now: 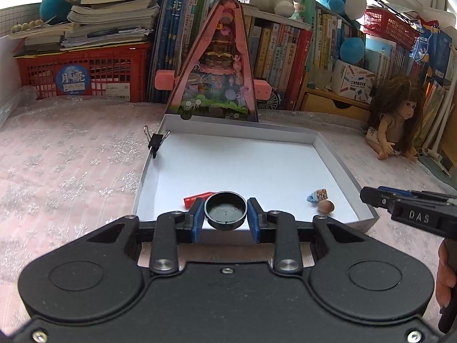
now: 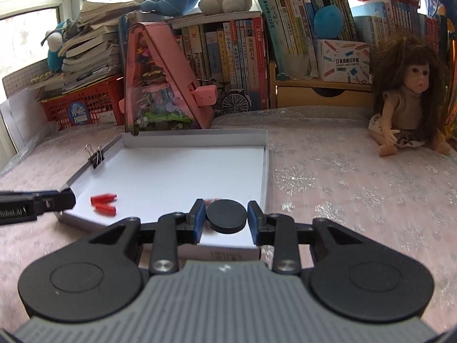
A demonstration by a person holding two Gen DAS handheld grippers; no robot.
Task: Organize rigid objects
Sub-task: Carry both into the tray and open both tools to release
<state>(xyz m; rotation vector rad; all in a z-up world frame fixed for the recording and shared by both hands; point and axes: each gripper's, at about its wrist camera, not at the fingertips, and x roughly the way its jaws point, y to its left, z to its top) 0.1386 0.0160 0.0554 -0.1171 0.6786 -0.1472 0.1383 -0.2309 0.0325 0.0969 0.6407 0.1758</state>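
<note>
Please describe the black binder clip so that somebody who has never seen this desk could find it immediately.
Look for the shallow white box lid lying flat on the pink tablecloth, in front of the pink triangular toy house. The binder clip is clamped upright on the lid's left wall, near the far corner. It alone sits on the rim, with silver wire handles spread above its black body.

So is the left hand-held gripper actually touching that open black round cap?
Touching. The left wrist view shows both blue pads pressed against the black round cap, with no gap either side.
</note>
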